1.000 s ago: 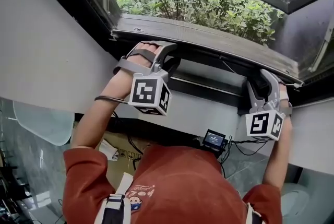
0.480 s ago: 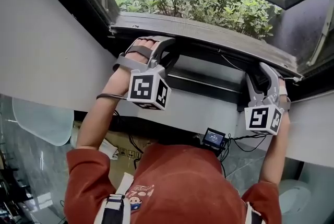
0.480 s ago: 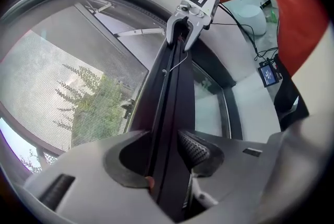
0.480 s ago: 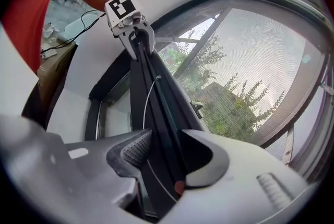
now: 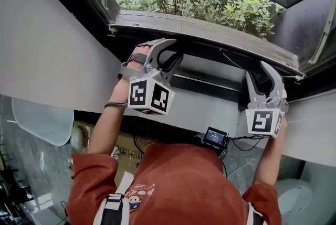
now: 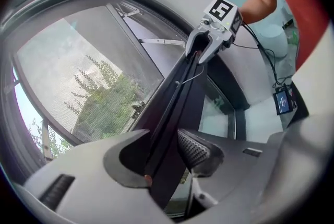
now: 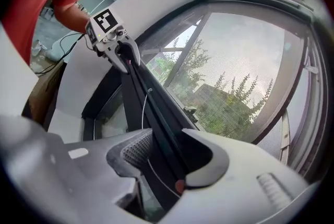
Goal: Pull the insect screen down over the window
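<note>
green shrubs (image 5: 210, 3) outside — small lit screen (image 5: 215, 138) below

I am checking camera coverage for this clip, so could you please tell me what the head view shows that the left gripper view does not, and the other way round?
Only the head view shows the marker cube of the left tool, the person's left forearm and the shoulder straps. Only the left gripper view shows that tool's ribbed pad against the pull bar, the weave of the mesh and pale sky behind it. Both show the pull bar, the right tool on it, and the small black device.
</note>
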`<state>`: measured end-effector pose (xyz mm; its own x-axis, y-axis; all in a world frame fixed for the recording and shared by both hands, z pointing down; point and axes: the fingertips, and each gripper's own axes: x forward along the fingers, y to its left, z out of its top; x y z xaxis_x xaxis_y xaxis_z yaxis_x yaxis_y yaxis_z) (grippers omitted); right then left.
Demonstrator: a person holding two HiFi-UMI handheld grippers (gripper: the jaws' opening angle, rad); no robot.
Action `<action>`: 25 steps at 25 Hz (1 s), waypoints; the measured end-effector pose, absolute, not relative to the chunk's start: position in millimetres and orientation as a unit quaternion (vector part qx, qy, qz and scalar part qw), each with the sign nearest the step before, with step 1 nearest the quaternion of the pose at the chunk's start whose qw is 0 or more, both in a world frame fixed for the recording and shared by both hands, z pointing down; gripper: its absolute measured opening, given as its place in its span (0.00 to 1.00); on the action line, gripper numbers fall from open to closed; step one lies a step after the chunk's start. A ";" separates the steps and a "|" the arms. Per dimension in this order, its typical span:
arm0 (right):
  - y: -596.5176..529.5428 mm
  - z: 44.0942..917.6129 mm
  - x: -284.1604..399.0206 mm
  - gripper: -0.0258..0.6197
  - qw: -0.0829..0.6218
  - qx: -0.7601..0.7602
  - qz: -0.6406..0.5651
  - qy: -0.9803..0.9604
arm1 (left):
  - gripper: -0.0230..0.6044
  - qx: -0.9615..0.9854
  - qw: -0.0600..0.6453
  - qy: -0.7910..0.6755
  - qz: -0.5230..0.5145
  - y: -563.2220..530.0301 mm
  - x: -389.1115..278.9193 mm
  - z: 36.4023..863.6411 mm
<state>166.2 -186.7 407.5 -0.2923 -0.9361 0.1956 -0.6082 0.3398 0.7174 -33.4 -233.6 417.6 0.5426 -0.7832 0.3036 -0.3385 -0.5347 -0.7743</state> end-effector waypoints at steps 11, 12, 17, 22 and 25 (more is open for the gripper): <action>-160.4 410.1 159.8 0.32 0.204 0.536 -0.198 -0.795 | 0.30 -0.854 0.217 0.424 -0.209 -204.9 -43.6 424.7; -158.0 413.5 159.8 0.32 0.198 0.537 -0.188 -0.798 | 0.30 -0.856 0.205 0.430 -0.200 -202.2 -44.9 427.5; -145.9 428.2 156.7 0.32 0.169 0.540 -0.145 -0.811 | 0.30 -0.866 0.144 0.450 -0.164 -188.0 -51.7 443.8; -132.6 444.1 150.4 0.32 0.138 0.545 -0.084 -0.823 | 0.30 -0.878 0.053 0.462 -0.112 -174.4 -53.2 455.7; -121.3 458.7 141.0 0.32 0.105 0.533 -0.048 -0.838 | 0.30 -0.880 -0.014 0.469 -0.067 -165.1 -54.1 466.8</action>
<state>141.0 -121.3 458.7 -0.4090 -0.9041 0.1239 -0.8840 0.4262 0.1923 -54.1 -165.1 466.8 0.5502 -0.8245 0.1318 -0.8284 -0.5589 -0.0377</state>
